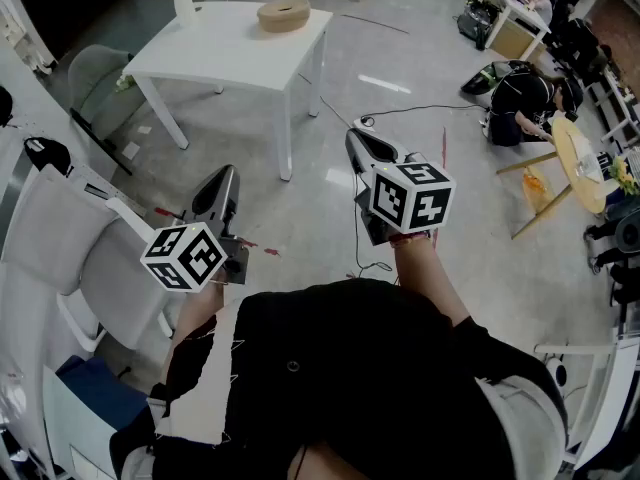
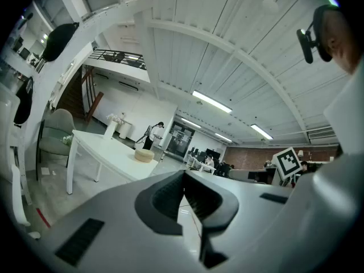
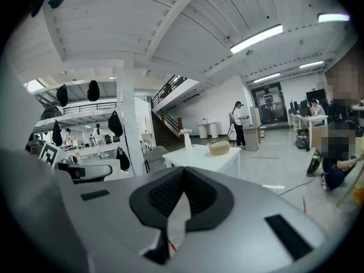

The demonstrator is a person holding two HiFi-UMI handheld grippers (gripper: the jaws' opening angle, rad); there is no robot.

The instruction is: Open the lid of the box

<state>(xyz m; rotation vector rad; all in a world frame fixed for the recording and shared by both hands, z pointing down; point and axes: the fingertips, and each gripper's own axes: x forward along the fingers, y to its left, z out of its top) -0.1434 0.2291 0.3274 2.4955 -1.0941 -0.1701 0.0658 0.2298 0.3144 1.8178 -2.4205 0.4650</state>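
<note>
Box [image 1: 284, 14], round, tan, on white table [image 1: 215, 56]

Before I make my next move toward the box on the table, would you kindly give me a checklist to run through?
1. Left gripper empty: ok, jaws together with nothing between them.
2. Right gripper empty: ok, jaws together with nothing between them.
3. Round box within reach: not ok, it sits on the white table, well ahead of both grippers.
4. Lid seated on the box: cannot tell, too small from here.
5. Floor path free: not ok, a cable lies on the floor right of the table.
6. Vase apart from the box: ok.
</note>
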